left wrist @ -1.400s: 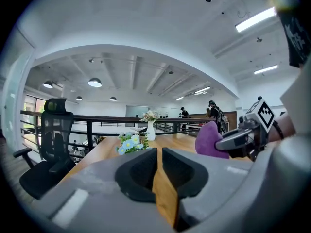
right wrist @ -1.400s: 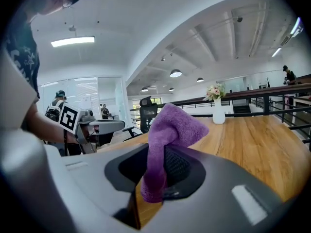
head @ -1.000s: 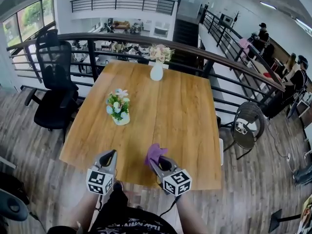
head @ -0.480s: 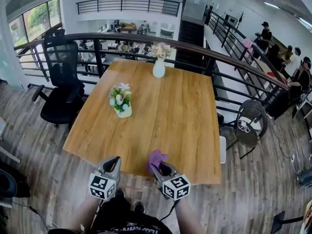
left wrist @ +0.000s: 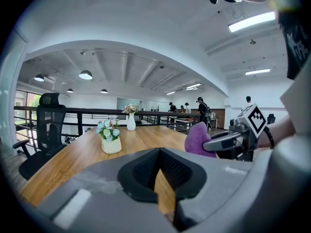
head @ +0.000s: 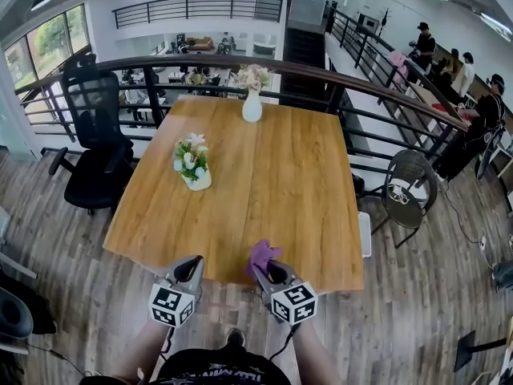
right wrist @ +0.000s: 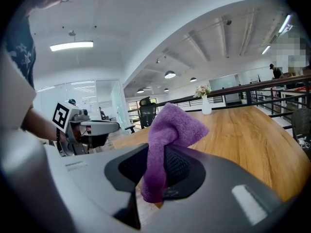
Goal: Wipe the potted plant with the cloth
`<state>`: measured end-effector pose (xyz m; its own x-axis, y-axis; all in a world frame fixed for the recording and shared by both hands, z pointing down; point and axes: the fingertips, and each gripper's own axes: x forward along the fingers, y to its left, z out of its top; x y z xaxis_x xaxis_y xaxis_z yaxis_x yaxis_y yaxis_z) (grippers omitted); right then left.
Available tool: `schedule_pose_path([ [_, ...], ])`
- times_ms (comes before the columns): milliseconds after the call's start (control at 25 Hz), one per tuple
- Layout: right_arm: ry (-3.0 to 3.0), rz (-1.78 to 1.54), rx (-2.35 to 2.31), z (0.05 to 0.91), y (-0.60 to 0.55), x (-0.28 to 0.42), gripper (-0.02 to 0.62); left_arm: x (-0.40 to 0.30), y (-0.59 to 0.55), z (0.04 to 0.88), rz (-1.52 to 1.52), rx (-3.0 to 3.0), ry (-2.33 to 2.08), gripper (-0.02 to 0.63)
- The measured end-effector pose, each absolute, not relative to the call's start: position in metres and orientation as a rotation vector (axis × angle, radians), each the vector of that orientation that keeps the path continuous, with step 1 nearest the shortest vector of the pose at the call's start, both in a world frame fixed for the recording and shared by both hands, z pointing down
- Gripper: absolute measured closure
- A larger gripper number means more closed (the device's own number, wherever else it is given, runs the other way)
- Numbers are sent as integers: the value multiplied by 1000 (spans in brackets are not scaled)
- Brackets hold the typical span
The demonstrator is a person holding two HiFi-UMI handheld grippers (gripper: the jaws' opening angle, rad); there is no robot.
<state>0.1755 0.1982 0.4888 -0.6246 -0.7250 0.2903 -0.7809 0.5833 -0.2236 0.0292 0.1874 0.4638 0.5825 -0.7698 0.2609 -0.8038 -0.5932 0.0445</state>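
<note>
Two grippers are being held at the tabletop (head: 280, 191)'s near edge. The cloth (head: 262, 255) is being gripped, bunched upward, in the right gripper (head: 265, 271)'s jaws, seemingly ready for wiping. The left gripper (head: 194, 261)'s jaws are being held closed and empty. The plant (head: 192, 167) is standing well apart, far-left, not yet reached.

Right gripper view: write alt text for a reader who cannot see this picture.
The right gripper is shut on a purple cloth, which bunches up above its jaws. Beyond lies a wooden table with a white vase of flowers at its far end; the left gripper is at the left.
</note>
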Motion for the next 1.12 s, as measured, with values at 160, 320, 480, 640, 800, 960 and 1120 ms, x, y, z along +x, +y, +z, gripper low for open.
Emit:
schedule_pose_path([
  [160, -2623, 501, 1265, 495, 204, 165, 512, 18, 193, 463, 293, 2648, -1325, 603],
  [320, -2618, 484, 1277, 489, 215, 152, 512, -1, 205, 465, 283, 2632, -1321, 604],
  [480, -2607, 467, 1285, 486, 231, 138, 512, -16, 219, 464, 266, 2633, -1308, 604],
  [640, -2597, 457, 1306, 483, 250, 126, 512, -25, 237, 461, 250, 2654, -1278, 603],
  [800, -2581, 449, 1322, 480, 273, 113, 512, -36, 259, 458, 241, 2662, -1254, 604],
  [960, -2574, 441, 1334, 474, 302, 97, 512, -54, 287, 457, 238, 2664, -1239, 603],
  [1120, -2571, 434, 1346, 473, 331, 81, 512, -72, 315, 459, 230, 2657, -1233, 603],
])
